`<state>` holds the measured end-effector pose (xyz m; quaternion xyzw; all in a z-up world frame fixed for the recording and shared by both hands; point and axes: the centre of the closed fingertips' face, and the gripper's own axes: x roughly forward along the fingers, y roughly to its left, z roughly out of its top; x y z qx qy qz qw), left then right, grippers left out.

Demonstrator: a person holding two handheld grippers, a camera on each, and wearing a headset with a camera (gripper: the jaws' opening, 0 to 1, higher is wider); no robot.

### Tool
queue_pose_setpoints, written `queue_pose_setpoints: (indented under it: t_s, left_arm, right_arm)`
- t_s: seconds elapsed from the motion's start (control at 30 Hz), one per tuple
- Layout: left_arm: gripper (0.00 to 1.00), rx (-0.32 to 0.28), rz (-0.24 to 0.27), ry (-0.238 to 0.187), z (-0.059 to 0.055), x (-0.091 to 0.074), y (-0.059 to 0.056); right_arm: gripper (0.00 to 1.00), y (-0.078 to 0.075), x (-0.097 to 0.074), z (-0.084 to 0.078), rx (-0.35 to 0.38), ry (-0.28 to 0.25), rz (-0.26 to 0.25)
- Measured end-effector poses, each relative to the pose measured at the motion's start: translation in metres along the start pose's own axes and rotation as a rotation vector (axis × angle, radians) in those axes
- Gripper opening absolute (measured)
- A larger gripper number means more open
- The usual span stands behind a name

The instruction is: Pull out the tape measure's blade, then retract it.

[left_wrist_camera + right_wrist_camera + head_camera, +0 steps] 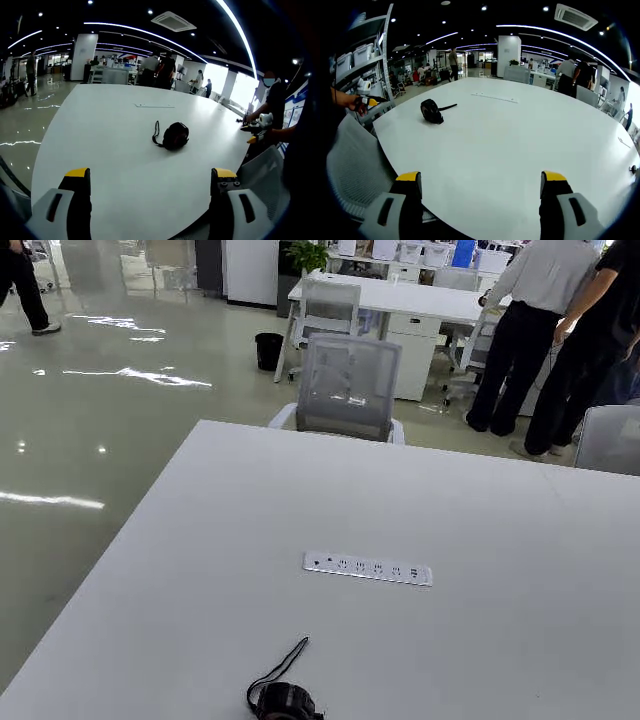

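Overhead first: in the head view the tape measure (285, 702) sits at the 6 o'clock edge of the white table (500, 510), its wrist strap (283, 666) trailing toward 1 o'clock, with a power strip (368, 568) well beyond it at 12.

From the left gripper view, the left gripper (151, 175) has its jaws spread wide and empty. The case lies at about 1 o'clock of the gap, some way ahead, its strap on the 9 o'clock side.

From the right gripper view, the right gripper (482, 177) is likewise spread and empty. The case sits farther off at about 11 o'clock, so the left looks better placed to reach it.
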<state>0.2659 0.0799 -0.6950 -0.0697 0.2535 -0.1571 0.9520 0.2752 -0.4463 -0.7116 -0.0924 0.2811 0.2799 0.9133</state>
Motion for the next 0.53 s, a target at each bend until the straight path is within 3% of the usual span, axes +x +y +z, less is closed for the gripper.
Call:
queue_pose_setpoints:
  t_s: [0.53]
  left_arm:
    - [0.99,-0.007,0.0,0.008,-0.0022,-0.0018,-0.0003]
  right_arm:
    - [1.0,0.0054,0.0004,0.0007,0.001,0.002,0.005]
